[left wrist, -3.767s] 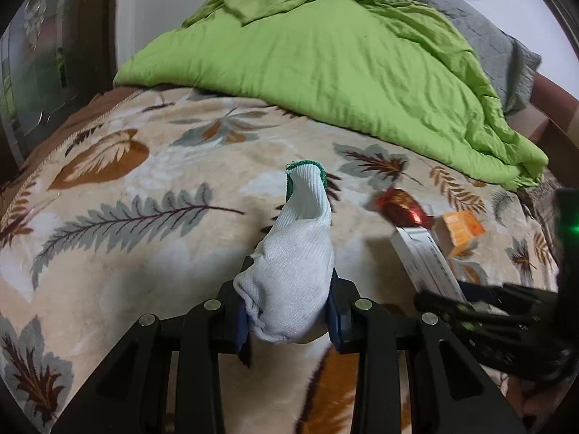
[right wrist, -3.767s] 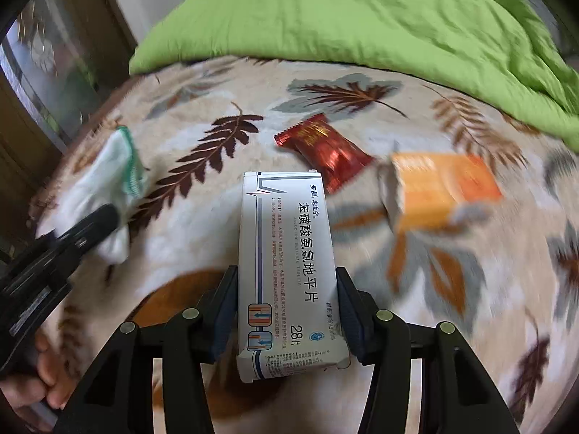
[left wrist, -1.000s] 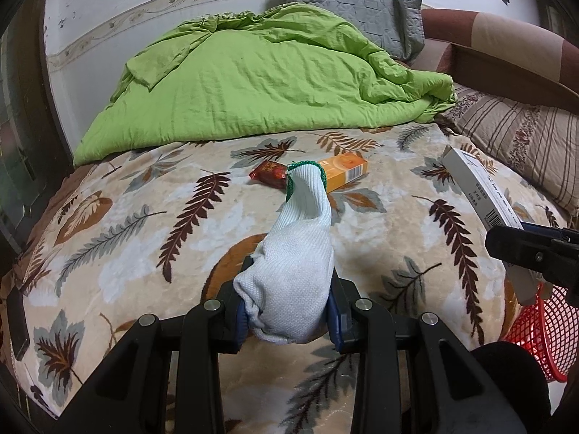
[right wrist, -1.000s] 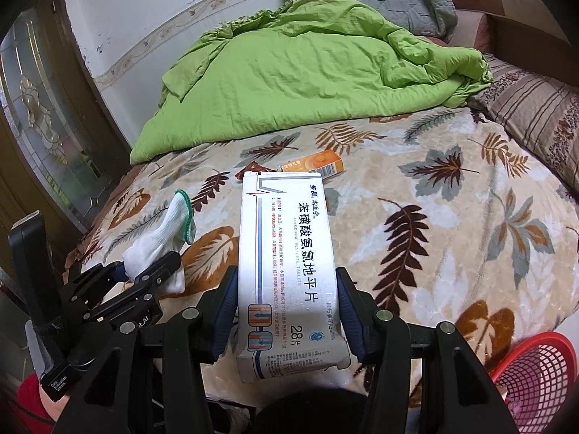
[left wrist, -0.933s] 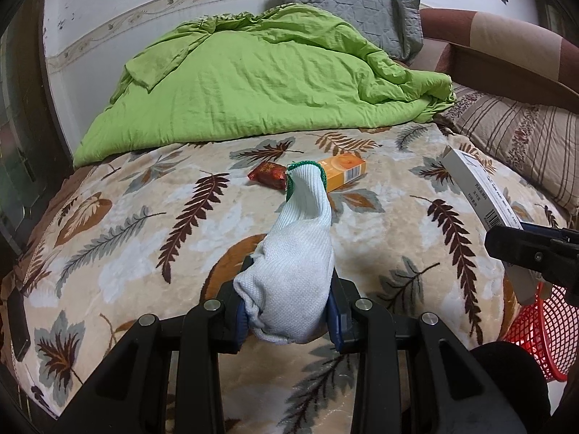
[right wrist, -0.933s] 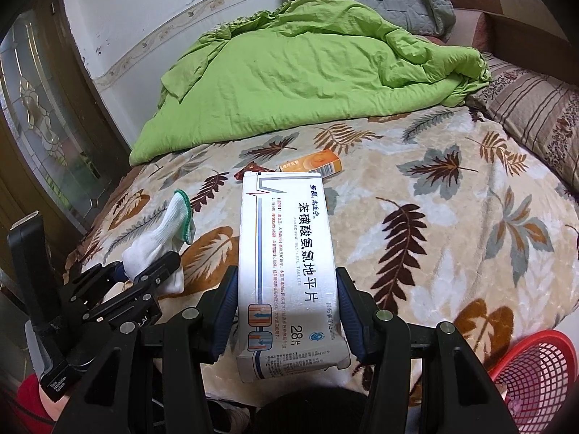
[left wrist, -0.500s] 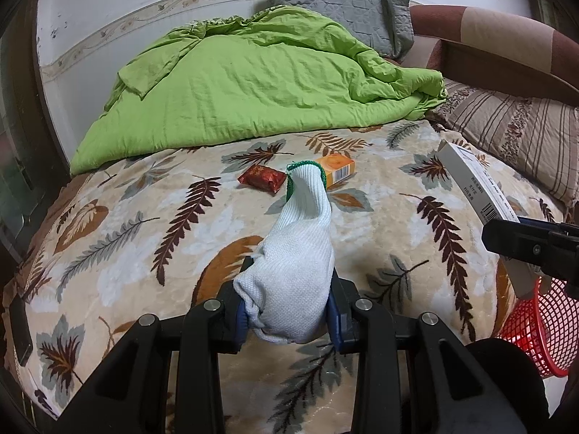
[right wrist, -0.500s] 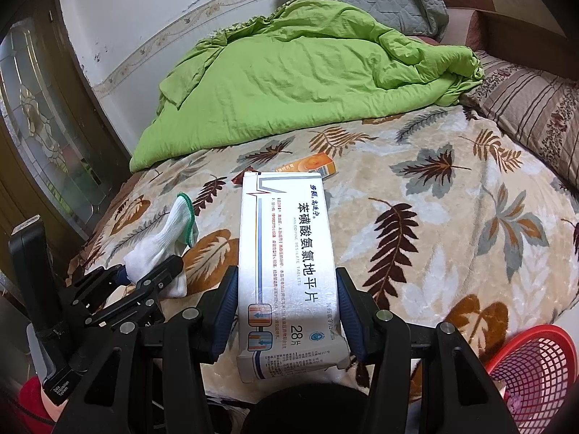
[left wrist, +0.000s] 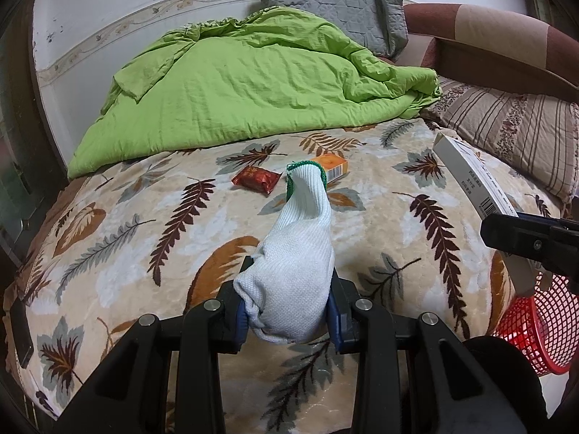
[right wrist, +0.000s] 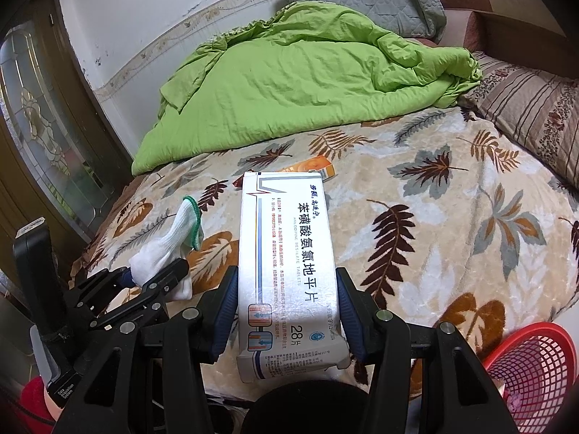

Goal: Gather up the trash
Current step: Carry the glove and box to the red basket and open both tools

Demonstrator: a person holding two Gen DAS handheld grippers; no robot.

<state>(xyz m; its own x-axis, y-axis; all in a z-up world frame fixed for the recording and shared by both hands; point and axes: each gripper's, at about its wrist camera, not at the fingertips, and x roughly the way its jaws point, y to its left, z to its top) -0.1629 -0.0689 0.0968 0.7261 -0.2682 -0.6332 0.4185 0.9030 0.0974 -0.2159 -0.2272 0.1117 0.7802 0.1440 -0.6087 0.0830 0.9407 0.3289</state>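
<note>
The left gripper (left wrist: 287, 311) is closed narrowly on a white sock (left wrist: 296, 271) with a green cuff; its blue-padded fingers (left wrist: 241, 320) press the bunched toe end from both sides, and the cuff end sticks up and forward, away from the gripper. The right gripper (right wrist: 287, 311) is opened to about the width of a white medicine box (right wrist: 287, 271) printed with blue Chinese characters, and clamps the box flat by its long edges, the box pointing forward between the fingers.

Both grippers hang above the near edge of a bed, over its beige leaf-patterned blanket (left wrist: 126, 217). Ahead of the left gripper, beyond the sock's cuff, a red snack wrapper (left wrist: 257, 179) and a small orange box (left wrist: 331, 168) lie on the blanket near each other. From the right gripper the orange box (right wrist: 318, 166) shows just past the far end of the medicine box, which hides most of it. Further back lies a rumpled green quilt (left wrist: 253, 90), with a grey pillow (left wrist: 340, 11) behind it.

A red mesh basket (right wrist: 532, 372) stands off the bed, below and to the right of the right gripper, its rim partly cut off by the frame
</note>
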